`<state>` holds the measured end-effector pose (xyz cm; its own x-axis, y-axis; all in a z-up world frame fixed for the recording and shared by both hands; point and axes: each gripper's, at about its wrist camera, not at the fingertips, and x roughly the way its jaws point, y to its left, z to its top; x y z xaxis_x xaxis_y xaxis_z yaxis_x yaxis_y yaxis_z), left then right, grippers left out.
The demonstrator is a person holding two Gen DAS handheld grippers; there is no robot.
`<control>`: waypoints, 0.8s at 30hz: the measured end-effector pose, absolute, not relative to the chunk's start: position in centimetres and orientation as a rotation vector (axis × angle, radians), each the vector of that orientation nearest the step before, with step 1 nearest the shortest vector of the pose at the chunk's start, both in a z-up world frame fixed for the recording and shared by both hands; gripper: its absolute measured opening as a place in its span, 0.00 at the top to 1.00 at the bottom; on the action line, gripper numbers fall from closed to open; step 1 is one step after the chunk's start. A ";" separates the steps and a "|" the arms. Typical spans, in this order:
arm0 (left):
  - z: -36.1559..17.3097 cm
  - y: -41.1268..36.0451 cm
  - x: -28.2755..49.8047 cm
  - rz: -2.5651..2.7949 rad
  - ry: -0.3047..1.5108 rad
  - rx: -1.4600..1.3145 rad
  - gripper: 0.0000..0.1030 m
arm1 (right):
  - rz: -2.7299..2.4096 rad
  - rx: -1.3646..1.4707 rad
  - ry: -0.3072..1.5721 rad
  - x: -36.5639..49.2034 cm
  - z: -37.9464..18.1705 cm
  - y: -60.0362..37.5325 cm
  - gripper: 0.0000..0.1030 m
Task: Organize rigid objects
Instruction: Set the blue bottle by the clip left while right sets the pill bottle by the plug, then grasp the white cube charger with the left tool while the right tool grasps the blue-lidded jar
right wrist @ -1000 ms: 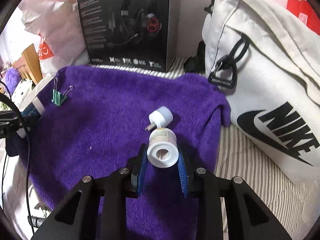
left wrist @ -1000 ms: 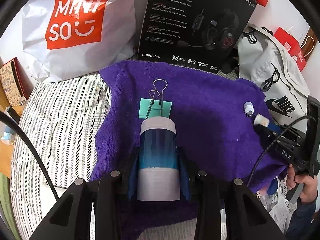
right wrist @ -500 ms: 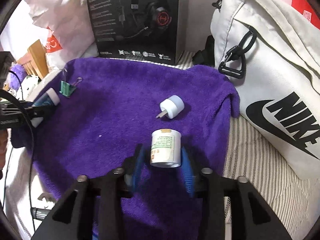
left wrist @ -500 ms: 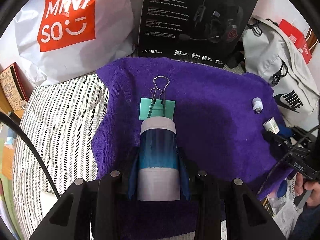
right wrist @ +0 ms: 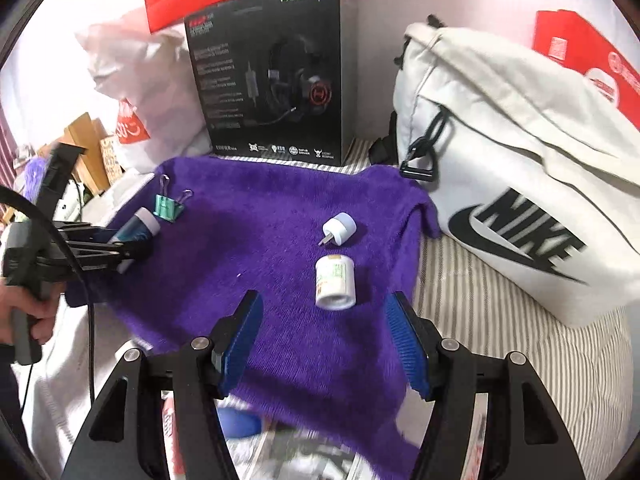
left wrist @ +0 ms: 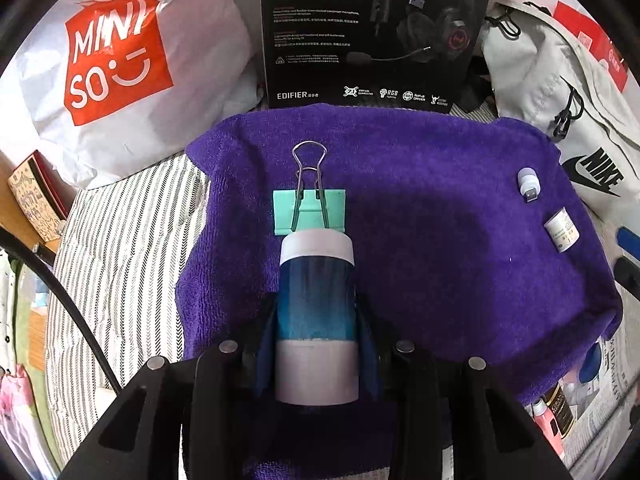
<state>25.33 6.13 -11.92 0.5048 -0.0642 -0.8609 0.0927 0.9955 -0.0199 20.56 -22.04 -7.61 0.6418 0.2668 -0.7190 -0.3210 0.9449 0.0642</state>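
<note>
White bottle (right wrist: pixel 335 285) lies beyond the just-opened jaws (untouched).

towel (left wrist: pixel 440 264): fluffy cloth | clip (left wrist: pixel 309 210): wire handles | box (left wrist: pixel 376 32): glossy cardboard

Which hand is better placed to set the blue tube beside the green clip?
Left: its gripper already grips the tube, right at the clip. The right gripper is open, empty and farther off.

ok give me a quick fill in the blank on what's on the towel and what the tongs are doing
1. The left tongs grip a ____ tube with white ends.
2. The small white bottle lies on the ____ towel.
3. The right tongs are ____, holding nothing.
4. The binder clip is ____ coloured.

Missing words: blue; purple; open; mint green
</note>
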 end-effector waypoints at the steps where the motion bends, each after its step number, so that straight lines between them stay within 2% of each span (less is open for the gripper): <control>1: -11.9 6.2 25.3 -0.100 1.039 0.027 0.62 | 0.336 -0.069 0.805 20.0 -7.4 -22.2 0.37; 7: -12.1 5.6 24.0 -0.113 1.048 0.040 0.48 | 0.310 -0.060 0.810 17.2 -6.9 -22.6 0.35; 12: -11.3 5.4 22.0 -0.067 1.029 0.022 0.48 | 0.314 -0.011 0.839 15.5 -6.8 -22.8 0.35; 19: -6.9 2.8 15.9 -0.129 0.939 0.060 0.48 | 0.320 -0.033 0.847 13.0 -5.6 -22.9 0.35; 24: -6.1 0.2 13.5 -0.203 0.949 0.075 0.47 | 0.296 0.000 0.873 12.3 -4.7 -23.9 0.35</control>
<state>13.47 0.21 -6.10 0.5652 -0.1395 -0.8131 0.2050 0.9784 -0.0253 12.30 -23.89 -4.66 0.6040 0.2559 -0.7548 -0.2557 0.9592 0.1206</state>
